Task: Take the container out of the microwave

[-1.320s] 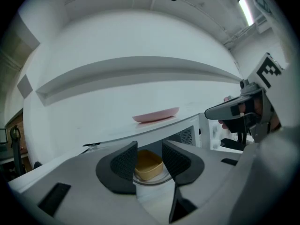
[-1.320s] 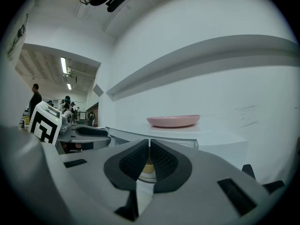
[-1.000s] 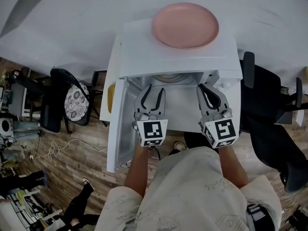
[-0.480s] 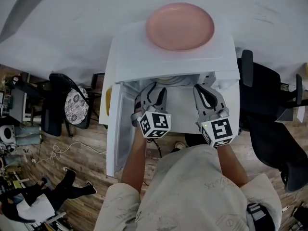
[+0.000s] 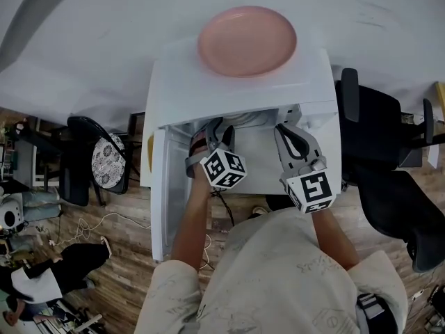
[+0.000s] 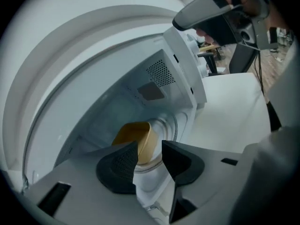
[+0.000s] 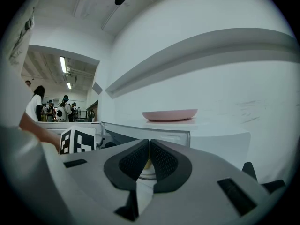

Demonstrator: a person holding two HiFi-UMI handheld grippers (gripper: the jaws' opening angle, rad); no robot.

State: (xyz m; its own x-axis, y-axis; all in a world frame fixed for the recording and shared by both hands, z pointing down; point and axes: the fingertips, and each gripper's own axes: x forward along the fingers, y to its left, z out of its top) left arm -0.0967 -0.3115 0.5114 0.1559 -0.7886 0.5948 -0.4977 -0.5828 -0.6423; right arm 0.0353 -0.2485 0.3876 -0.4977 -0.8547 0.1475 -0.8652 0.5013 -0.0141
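Observation:
A white microwave point(image 5: 236, 92) stands with its door point(image 5: 159, 193) swung open to the left. Inside, a yellow container point(image 6: 134, 142) sits on the glass turntable point(image 6: 165, 125). My left gripper point(image 5: 211, 126) reaches into the cavity, rolled to one side. It is open point(image 6: 149, 150), and the container's rim lies just past the gap between its jaws, with no contact that I can see. My right gripper point(image 5: 286, 132) hovers at the cavity's right front, shut point(image 7: 149, 156) on nothing. The head view hides the container under the microwave's top.
A pink plate point(image 5: 247, 40) rests on top of the microwave. A black office chair point(image 5: 386, 158) stands close on the right, and a chair with a patterned cushion point(image 5: 106, 160) on the left. People stand on the wooden floor point(image 5: 90, 235) at lower left.
My left gripper has pushed forward into the microwave cavity and rolled to one side. The right gripper has kept its place in front of the opening, still shut.

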